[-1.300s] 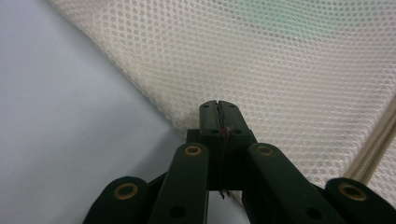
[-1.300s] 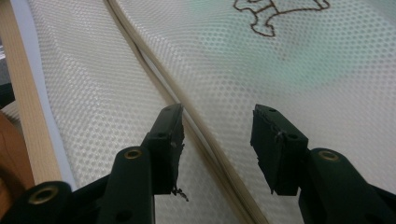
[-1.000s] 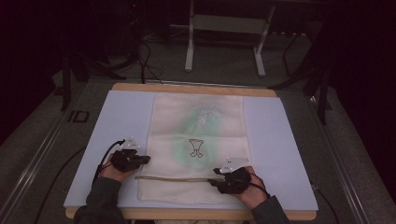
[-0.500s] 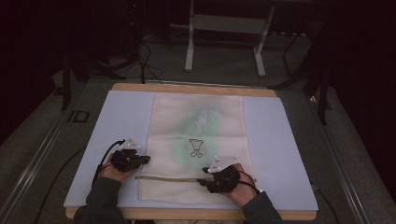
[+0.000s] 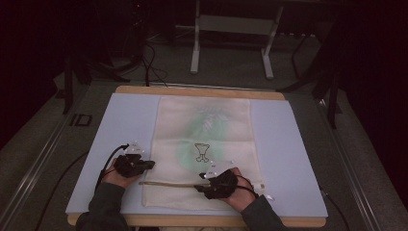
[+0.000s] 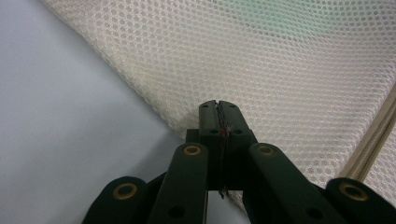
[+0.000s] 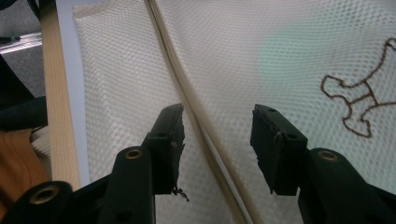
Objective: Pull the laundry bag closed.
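While the mesh laundry bag [image 5: 204,154] lay flat on the pale blue mat [image 5: 96,144] covering the counter [image 5: 192,90], its long axis ran away from the person, with the zipper [image 5: 168,183] crossing the near end from side to side. Left gripper [image 5: 146,165] had its fingers [image 6: 218,116] pressed together on the bag's left edge, pinning a fold of netting just beside the mat. Right gripper [image 5: 199,181] held its fingers [image 7: 170,135] well apart, straddling the zipper without pressing on it; nothing was gripped there. Printed on the mesh were a small brown outline motif [image 5: 202,152] and a faint green patch [image 5: 207,122] toward the far end. Such netting would probably be light, limp and easily bunched, so a hold at an edge or along the stiffer zipper tape seemed soundest; a hold on open mesh risked snagging
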Tool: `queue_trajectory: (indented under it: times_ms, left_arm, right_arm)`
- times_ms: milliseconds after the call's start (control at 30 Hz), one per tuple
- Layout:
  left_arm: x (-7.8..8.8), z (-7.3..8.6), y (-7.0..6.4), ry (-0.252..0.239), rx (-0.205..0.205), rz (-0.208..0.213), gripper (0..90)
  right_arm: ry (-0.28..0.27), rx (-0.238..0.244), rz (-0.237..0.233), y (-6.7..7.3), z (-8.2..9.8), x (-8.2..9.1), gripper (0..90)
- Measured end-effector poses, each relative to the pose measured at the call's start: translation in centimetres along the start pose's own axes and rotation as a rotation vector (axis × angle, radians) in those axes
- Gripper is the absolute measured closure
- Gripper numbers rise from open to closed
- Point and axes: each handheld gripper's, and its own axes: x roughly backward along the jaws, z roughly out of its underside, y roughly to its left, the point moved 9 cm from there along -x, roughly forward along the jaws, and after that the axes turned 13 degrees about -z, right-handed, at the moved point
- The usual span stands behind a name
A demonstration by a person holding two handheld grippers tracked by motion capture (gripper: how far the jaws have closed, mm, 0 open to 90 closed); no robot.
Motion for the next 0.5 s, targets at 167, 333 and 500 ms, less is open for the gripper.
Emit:
queue_trajectory:
  times_ms: [167,333,500]
  left_arm:
    - [0.0,0.0,0.0,0.001,-0.001,-0.003,88.9]
    - [0.0,0.0,-0.1,0.003,-0.006,-0.005,88.9]
    - [0.0,0.0,-0.1,0.003,-0.007,-0.005,88.9]
  right_arm:
    - [0.001,0.014,-0.013,0.3,-0.5,-0.6,54.2]
    - [-0.001,0.025,-0.022,0.5,-1.0,-1.1,54.6]
    - [0.000,0.032,-0.027,0.6,-1.3,-1.6,55.2]
